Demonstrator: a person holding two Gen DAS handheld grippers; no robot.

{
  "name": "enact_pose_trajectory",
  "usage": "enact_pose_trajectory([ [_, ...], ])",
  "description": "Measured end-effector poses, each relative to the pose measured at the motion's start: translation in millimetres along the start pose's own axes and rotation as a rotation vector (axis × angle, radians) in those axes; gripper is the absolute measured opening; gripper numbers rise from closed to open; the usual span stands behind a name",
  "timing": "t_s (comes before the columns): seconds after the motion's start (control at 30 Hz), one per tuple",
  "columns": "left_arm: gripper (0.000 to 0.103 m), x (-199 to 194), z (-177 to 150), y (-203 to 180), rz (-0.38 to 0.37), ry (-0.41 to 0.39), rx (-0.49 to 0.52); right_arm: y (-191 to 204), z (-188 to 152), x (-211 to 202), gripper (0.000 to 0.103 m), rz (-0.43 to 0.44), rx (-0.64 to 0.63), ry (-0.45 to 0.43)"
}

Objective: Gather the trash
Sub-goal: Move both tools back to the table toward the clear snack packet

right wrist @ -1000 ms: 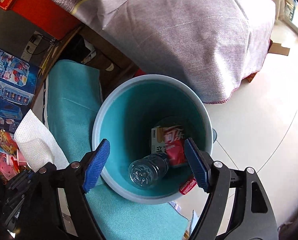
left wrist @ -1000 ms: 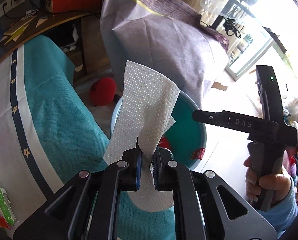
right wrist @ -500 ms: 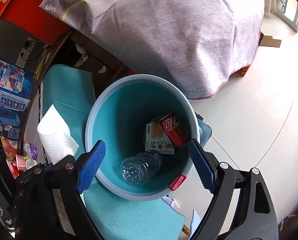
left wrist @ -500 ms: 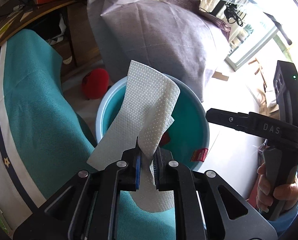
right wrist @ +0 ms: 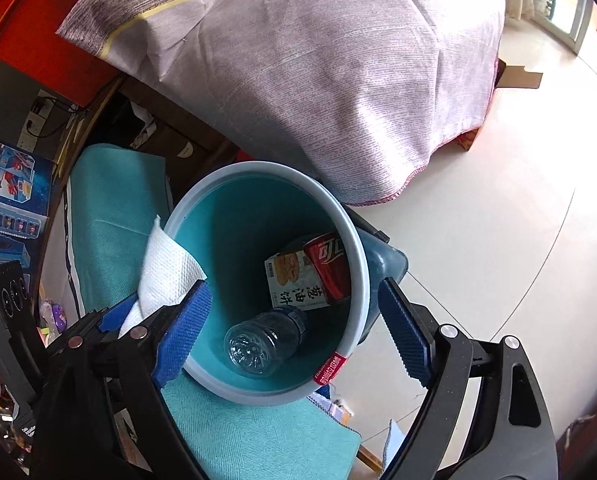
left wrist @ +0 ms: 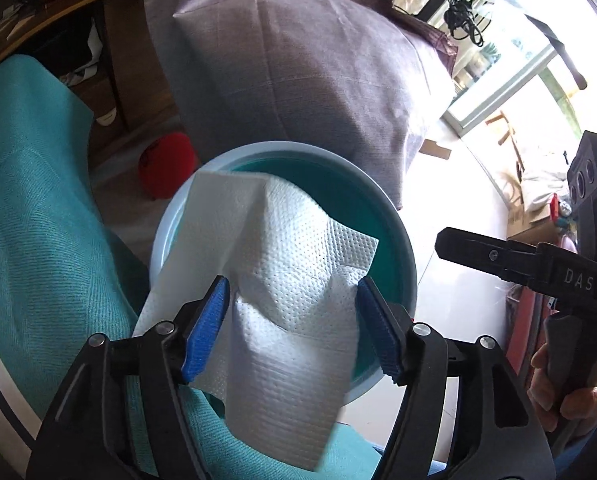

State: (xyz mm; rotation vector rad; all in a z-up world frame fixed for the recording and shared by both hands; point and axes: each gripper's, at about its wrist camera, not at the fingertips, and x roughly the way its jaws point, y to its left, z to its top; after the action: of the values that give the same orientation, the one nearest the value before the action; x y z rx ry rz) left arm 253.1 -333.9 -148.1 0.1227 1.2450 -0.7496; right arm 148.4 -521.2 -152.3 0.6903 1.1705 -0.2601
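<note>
A white paper towel (left wrist: 290,280) lies loose between the spread blue pads of my left gripper (left wrist: 294,324), over the near rim of the teal trash bin (left wrist: 402,248). My left gripper is open. In the right wrist view the towel (right wrist: 166,276) hangs at the bin's left rim (right wrist: 258,170). Inside the bin lie a clear plastic bottle (right wrist: 262,340), a biscuit box (right wrist: 294,280) and a red can (right wrist: 330,268). My right gripper (right wrist: 294,332) is open and empty, above the bin's near side.
A grey-purple cloth (right wrist: 318,60) covers furniture behind the bin. A teal tablecloth (left wrist: 30,216) hangs at the left. A red ball (left wrist: 166,164) lies on the floor. Toy boxes (right wrist: 6,196) stand at the left. Pale floor (right wrist: 498,200) spreads to the right.
My left gripper has opened and let go of the paper towel, which now sags over the bin's rim. Both grippers have moved closer over the bin.
</note>
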Motion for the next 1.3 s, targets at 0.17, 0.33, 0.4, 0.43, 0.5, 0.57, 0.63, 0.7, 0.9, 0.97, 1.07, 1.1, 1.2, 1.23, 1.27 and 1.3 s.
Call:
enact_pose_trajectory([
  [0.17, 0.083, -5, 1, 0, 0.010, -0.010, 0.005, -6, 4, 0, 0.081, -0.014, 0.020, 0.001],
  [0.33, 0.091, -19, -2, 4, 0.021, -0.028, -0.018, 1, 2, 2, 0.084, -0.010, 0.014, 0.014],
  [0.4, 0.092, -25, -7, 6, 0.023, -0.036, -0.030, 5, 0, 0, 0.085, -0.004, 0.007, 0.013],
  [0.43, 0.093, -29, -10, 6, 0.025, -0.041, -0.031, 7, 0, 0, 0.085, -0.003, 0.004, 0.014],
  [0.5, 0.094, -37, -17, 8, 0.036, -0.046, -0.033, 11, -2, -2, 0.085, 0.002, 0.001, 0.015],
  [0.57, 0.095, -47, -25, 10, 0.048, -0.055, -0.032, 15, -5, -5, 0.085, 0.009, -0.001, 0.012],
  [0.63, 0.095, -58, -33, 14, 0.061, -0.066, -0.039, 22, -9, -8, 0.085, 0.016, -0.009, 0.009],
  [0.7, 0.095, -70, -42, 19, 0.073, -0.079, -0.049, 29, -14, -10, 0.085, 0.029, -0.016, 0.011],
  [0.9, 0.096, -104, -71, 40, 0.119, -0.112, -0.084, 61, -37, -15, 0.085, 0.057, -0.066, 0.019],
  [0.97, 0.096, -119, -85, 50, 0.138, -0.128, -0.103, 72, -47, -16, 0.085, 0.063, -0.089, 0.026],
  [1.07, 0.097, -136, -102, 64, 0.155, -0.144, -0.132, 92, -62, -16, 0.085, 0.073, -0.119, 0.040],
  [1.1, 0.097, -143, -110, 71, 0.161, -0.152, -0.144, 99, -67, -16, 0.085, 0.075, -0.130, 0.046],
  [1.2, 0.097, -161, -127, 85, 0.183, -0.171, -0.167, 120, -82, -14, 0.085, 0.083, -0.163, 0.066],
  [1.23, 0.097, -170, -136, 93, 0.196, -0.182, -0.181, 128, -87, -13, 0.085, 0.082, -0.177, 0.074],
  [1.27, 0.097, -176, -141, 99, 0.201, -0.189, -0.192, 136, -92, -12, 0.085, 0.081, -0.189, 0.083],
  [1.3, 0.097, -181, -147, 105, 0.207, -0.196, -0.206, 144, -98, -10, 0.085, 0.082, -0.204, 0.094],
])
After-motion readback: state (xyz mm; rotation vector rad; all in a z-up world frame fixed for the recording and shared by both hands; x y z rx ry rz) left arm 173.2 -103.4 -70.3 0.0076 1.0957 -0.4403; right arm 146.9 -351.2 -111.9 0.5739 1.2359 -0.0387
